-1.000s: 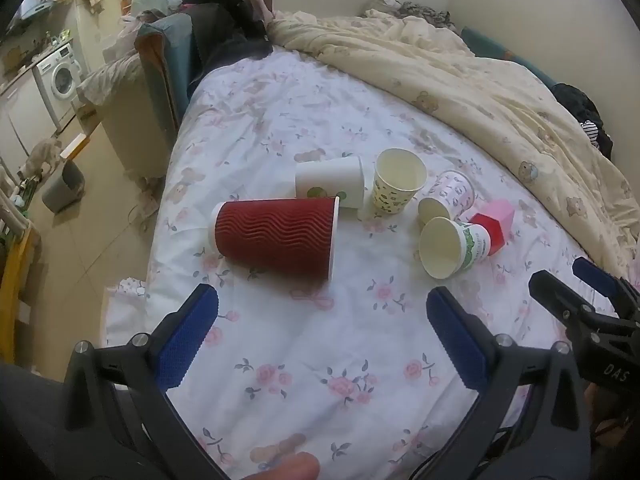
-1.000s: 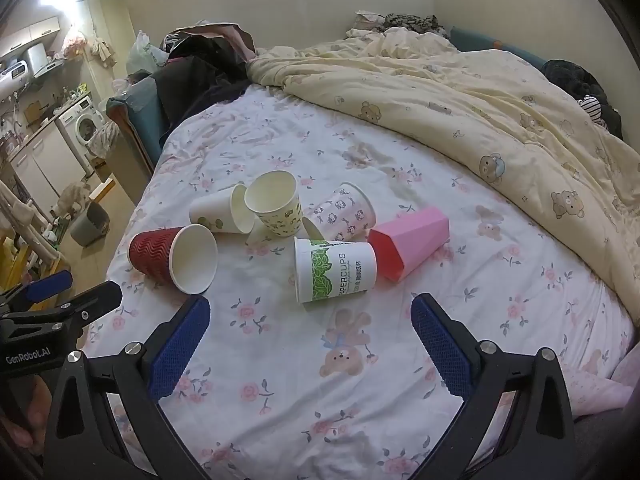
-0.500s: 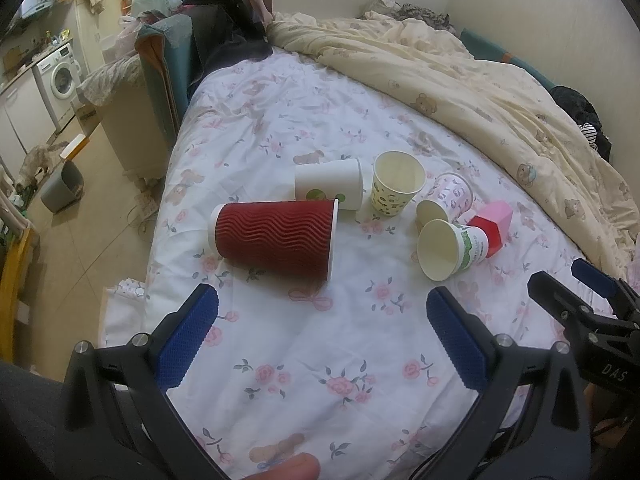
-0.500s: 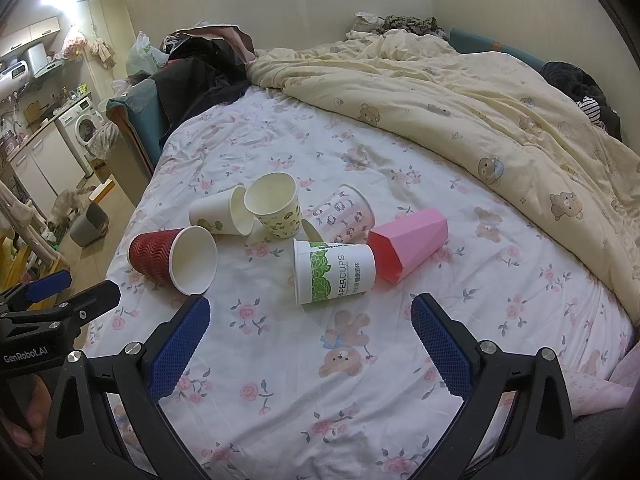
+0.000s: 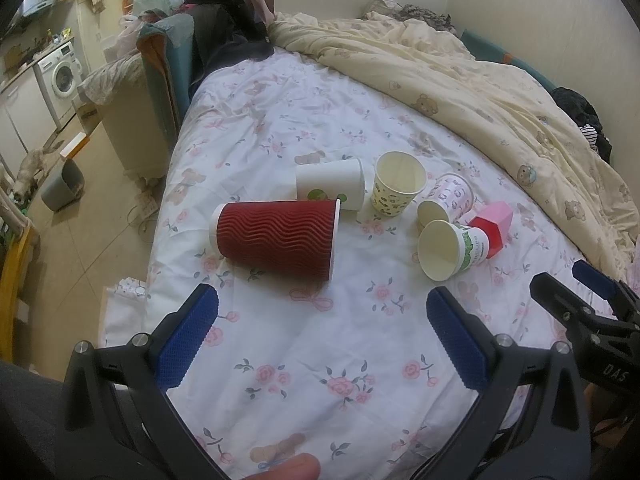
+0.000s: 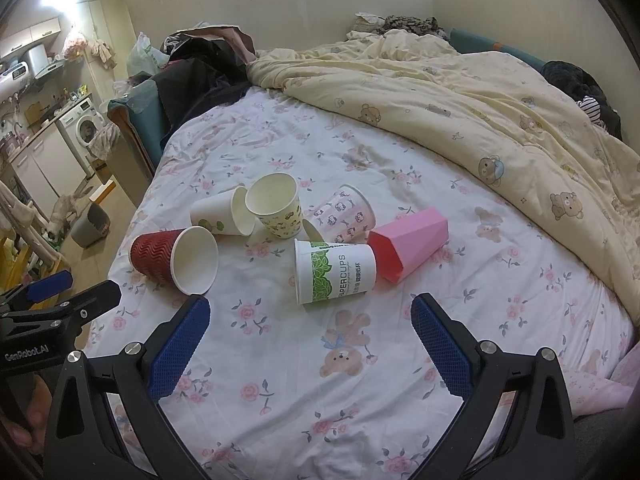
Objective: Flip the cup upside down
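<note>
Several cups lie clustered on the floral bed sheet [image 5: 320,360]. A red ribbed cup [image 5: 276,238] [image 6: 160,254] lies on its side. A white cup with green print [image 5: 330,188] [image 6: 214,218] lies behind it. A yellow patterned cup [image 5: 396,188] [image 6: 278,210] stands mouth up. A pink patterned cup [image 5: 450,196] [image 6: 346,214], a white-and-green paper cup [image 5: 454,250] [image 6: 336,272] and a pink angular cup [image 5: 494,230] [image 6: 408,242] lie on their sides. My left gripper [image 5: 322,340] is open and empty, short of the red cup. My right gripper [image 6: 310,348] is open and empty, short of the white-and-green cup.
A cream bear-print duvet [image 6: 480,92] covers the bed's far and right side. Dark clothes [image 5: 224,28] pile at the head. The bed's left edge drops to a floor with a grey bin [image 5: 64,190] and a washing machine [image 5: 62,76].
Both grippers have stayed open and nearly still; the views shift only slightly. No cup has moved.
</note>
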A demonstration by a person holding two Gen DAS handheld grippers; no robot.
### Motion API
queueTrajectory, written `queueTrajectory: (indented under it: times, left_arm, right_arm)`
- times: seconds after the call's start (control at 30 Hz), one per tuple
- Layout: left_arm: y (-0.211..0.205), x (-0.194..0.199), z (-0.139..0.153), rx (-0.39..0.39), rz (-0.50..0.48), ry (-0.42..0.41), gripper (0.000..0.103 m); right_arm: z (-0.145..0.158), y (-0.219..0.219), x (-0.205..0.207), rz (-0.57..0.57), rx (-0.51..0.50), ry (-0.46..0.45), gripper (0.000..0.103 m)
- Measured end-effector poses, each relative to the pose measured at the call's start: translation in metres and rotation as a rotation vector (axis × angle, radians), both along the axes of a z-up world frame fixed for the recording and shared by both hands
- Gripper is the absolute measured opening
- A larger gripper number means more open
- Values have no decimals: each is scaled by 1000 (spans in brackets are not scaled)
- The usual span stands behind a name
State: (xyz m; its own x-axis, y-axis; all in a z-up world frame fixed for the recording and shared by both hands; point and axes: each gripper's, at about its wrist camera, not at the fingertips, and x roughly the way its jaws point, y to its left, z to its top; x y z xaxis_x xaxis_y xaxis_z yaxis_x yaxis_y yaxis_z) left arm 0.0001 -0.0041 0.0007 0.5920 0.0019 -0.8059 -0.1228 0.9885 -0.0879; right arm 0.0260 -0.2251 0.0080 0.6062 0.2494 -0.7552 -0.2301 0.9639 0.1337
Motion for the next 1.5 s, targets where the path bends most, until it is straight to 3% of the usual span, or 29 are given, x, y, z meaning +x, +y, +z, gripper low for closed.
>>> queueTrajectory:
  times: [1.5]
  left_arm:
    - [2, -2, 3, -4, 1, 0, 103]
  right_arm:
    - [-8, 2, 2, -5, -10, 21, 103]
